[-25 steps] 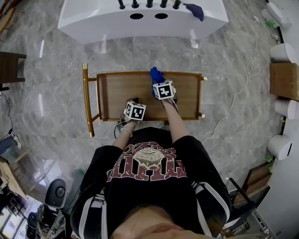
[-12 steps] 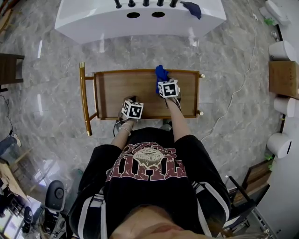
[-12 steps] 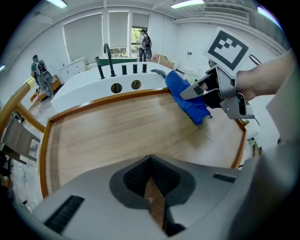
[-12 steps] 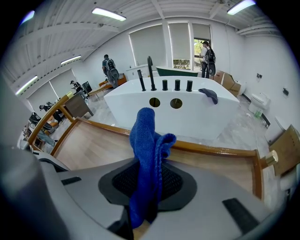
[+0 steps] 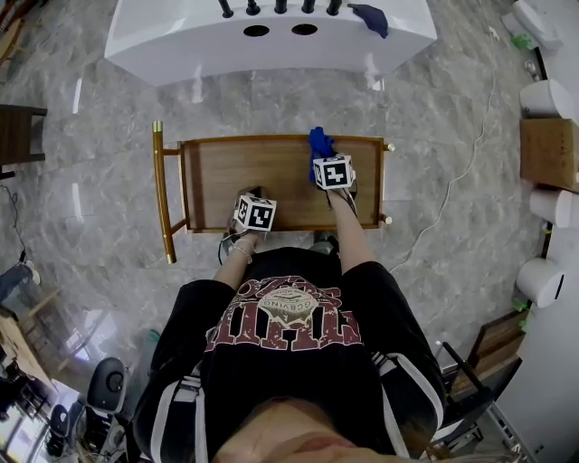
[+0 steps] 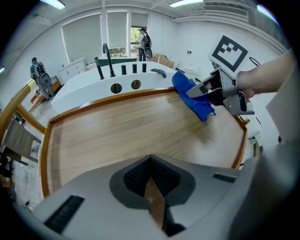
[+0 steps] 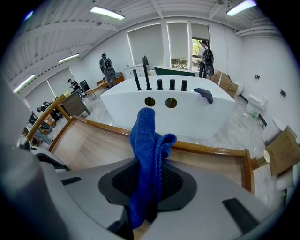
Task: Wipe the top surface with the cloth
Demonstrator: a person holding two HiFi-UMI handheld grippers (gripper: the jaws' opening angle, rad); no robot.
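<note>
Clearly, right gripper [image 7: 147, 190] fingers clamp the cloth [image 7: 146, 136] over the top surface [image 5: 244, 172]; left gripper [image 6: 151, 187] closed, empty.

It was a large open hall, more a showroom or test space than a home: a white freestanding bathtub [image 5: 271, 50] with black taps [image 7: 159, 84] stood alone on a grey marble-look floor [image 5: 90, 181], under ceiling strip lights [image 7: 108, 12], with roller-blinded windows [image 7: 145, 44], backpacked people [image 7: 107, 68] and cardboard boxes [image 5: 550, 154] around.
</note>
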